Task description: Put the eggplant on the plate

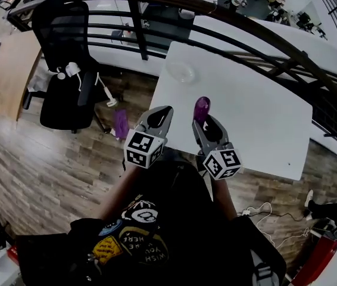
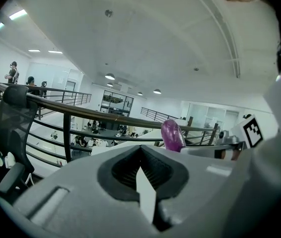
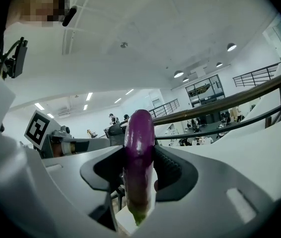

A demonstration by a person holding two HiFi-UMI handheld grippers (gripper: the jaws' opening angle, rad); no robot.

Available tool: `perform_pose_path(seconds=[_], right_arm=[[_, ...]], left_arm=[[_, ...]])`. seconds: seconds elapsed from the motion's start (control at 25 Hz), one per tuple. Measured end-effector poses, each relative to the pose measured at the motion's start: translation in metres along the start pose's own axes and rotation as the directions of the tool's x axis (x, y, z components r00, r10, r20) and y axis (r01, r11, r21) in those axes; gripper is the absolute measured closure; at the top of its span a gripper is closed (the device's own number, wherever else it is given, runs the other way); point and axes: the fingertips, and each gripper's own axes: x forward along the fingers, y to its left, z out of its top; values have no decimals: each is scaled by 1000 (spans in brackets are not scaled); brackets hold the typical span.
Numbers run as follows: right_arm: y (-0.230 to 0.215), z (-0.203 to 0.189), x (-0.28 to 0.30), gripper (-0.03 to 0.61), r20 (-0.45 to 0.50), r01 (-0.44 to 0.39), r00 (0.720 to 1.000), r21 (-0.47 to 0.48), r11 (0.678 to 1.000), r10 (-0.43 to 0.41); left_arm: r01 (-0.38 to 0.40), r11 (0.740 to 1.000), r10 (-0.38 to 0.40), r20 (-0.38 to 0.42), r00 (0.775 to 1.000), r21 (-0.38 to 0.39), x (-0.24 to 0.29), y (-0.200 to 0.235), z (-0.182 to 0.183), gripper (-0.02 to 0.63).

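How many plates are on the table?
1. A clear plate sits near the far left corner of the white table. No other plate shows, though the table's near edge is partly covered.

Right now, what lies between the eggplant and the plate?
Nothing: in the head view only bare white table separates the eggplant, held in the right hand-held gripper, from the plate.

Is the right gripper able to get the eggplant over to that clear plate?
Probably yes: the right gripper grips the eggplant, and only bare white table lies between it and the plate.
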Motion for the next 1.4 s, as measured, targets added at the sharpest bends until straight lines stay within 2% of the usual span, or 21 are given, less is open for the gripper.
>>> perform_pose_path(seconds=[0.28,0.48,0.72,0.88,1.0,1.12,1.2,1.32,1.4], right_arm=[[-44,9,40,388,-51,-40,998,-33,999,38],[-58,6,71,388,-94,-43,995,-64,997,37],[-76,-5,140,388,-202,-77,978,-164,983,43],[-95,-17,194,388,-305,-123,952,-273,954,35],[-113,-39,236,388,-419,-186,908,-376,908,13],[-135,-69,276,389,-531,-255,847,-453,854,-29],[-145,-91,298,388,-599,-318,799,-488,813,-48],[-160,-125,318,388,-696,-412,710,-528,742,-102],[-170,-146,326,388,-740,-447,656,-536,716,-145]], left_arm=[[-68,998,67,-36,997,-17,35,29,-6,609],[-35,997,32,-48,998,-65,59,52,-8,609],[-21,998,18,-73,997,-51,80,82,-4,611],[-34,997,28,-85,996,-71,77,103,-9,609],[-68,994,61,-84,995,-86,66,121,-12,611],[-112,988,103,-91,991,-105,57,143,-16,610],[-144,982,133,-91,987,-124,50,159,-18,611],[-194,970,183,-83,980,-148,37,180,-20,610],[-223,961,212,-81,974,-164,30,192,-23,609]])
